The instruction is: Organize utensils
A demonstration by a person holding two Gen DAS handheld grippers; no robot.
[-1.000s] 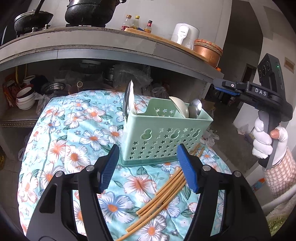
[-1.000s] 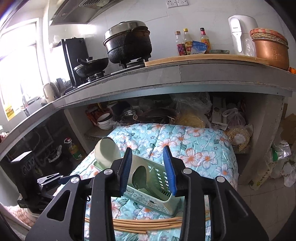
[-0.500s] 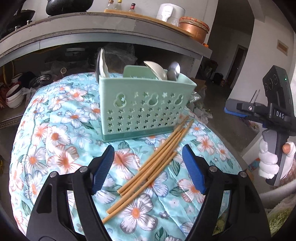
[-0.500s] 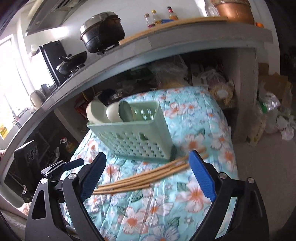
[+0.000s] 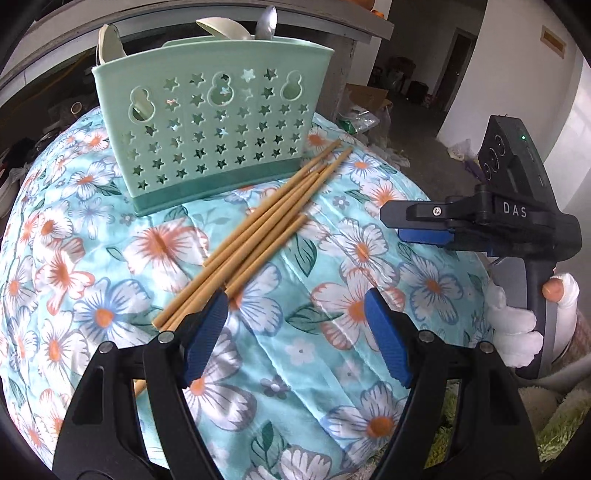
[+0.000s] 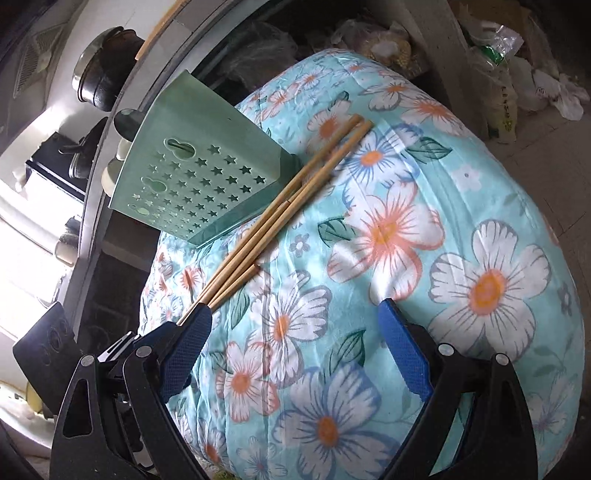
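Several bamboo chopsticks [image 5: 258,229] [image 6: 280,210] lie in a loose bundle on the floral cloth, far ends beside the mint-green star-holed utensil basket [image 5: 210,122] [image 6: 192,177]. Pale spoons [image 5: 229,27] and a metal one stand in the basket. My left gripper [image 5: 295,299] is open low over the cloth, its left fingertip above the near ends of the chopsticks, nothing between the jaws. My right gripper [image 6: 295,310] is wide open and empty, its left finger by the other ends of the bundle. In the left wrist view it hovers at the right [image 5: 424,225], held by a white-gloved hand [image 5: 517,332].
The floral-covered table [image 5: 332,369] curves away to edges on all sides. A grey counter with black pots [image 6: 99,74] runs behind the basket. Plastic bags [image 6: 517,74] lie on the floor past the table.
Both grippers have come down and closer to the cloth and the chopsticks. The right jaws have spread from narrow to wide and its view has rolled. The left jaws widened slightly.
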